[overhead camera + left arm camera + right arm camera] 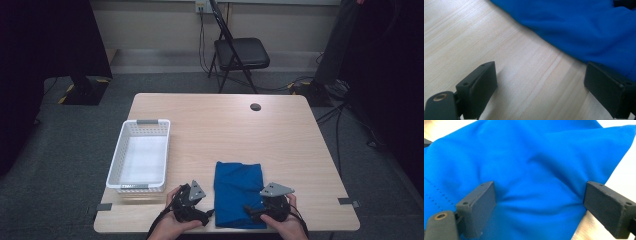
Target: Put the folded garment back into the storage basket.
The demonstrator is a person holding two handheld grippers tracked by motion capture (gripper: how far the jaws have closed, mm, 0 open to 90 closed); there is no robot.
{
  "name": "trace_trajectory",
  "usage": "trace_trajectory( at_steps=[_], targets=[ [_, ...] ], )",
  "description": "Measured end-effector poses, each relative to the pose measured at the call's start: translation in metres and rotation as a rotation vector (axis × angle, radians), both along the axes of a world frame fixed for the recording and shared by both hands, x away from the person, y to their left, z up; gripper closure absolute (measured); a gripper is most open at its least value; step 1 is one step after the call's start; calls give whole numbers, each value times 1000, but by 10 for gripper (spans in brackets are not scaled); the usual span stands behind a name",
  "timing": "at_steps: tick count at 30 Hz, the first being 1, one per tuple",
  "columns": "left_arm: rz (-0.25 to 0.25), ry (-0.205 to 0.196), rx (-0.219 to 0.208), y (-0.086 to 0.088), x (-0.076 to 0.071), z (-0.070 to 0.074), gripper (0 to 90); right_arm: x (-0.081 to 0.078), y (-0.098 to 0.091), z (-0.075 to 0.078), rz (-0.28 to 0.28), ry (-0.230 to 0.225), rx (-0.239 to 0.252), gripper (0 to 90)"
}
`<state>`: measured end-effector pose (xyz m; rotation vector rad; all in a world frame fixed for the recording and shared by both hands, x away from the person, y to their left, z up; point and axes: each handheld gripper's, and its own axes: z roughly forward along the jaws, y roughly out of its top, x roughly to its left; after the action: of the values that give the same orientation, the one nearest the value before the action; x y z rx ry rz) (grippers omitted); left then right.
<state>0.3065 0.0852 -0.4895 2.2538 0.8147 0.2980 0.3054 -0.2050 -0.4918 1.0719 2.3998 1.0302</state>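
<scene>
A folded blue cloth point(238, 185) lies on the wooden table point(225, 125) near its front edge. To the cloth's left, my left gripper point(202, 212) is held in a hand, open, over bare wood. In the left gripper view its jaws point(540, 82) stand wide apart, with the cloth's edge point(579, 27) just beyond the right one. My right gripper point(250, 210) reaches over the cloth's near right corner. In the right gripper view that gripper point(540, 200) is open, and creased blue cloth point(536, 157) lies between and below the jaws.
A white slatted basket point(142, 122) with nothing in it stands at the table's left side. A small black round cap point(255, 106) sits near the far edge. Beyond the table stands a black folding chair point(241, 52), and cables run across the floor at the right.
</scene>
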Motion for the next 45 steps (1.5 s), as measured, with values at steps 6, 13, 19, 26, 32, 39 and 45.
trace_trajectory(
  at_steps=[6, 13, 19, 26, 32, 39, 45],
  targets=[
    [0, -1, -2, 0, 0, 0, 105, 3, 2, 0, -3, 3, 1, 95],
    [-2, -2, -1, 0, 0, 0, 102, 10, 6, 0, -7, 5, -4, 91],
    [-2, -3, -3, 0, 0, 0, 102, 19, 11, 0, -11, 9, -5, 90],
    [-2, -3, -4, 0, 0, -1, 102, 27, 17, 1, -15, 13, -12, 89],
    [-2, -3, -3, 0, 0, -1, 102, 32, 20, 0, -19, 12, -11, 89],
    [-2, -2, -3, 0, 0, 0, 102, 39, 25, 0, -20, 13, -11, 88],
    [-7, -3, 0, 0, 1, 0, 101, 45, 29, 0, -22, 13, -10, 88]
  ],
)
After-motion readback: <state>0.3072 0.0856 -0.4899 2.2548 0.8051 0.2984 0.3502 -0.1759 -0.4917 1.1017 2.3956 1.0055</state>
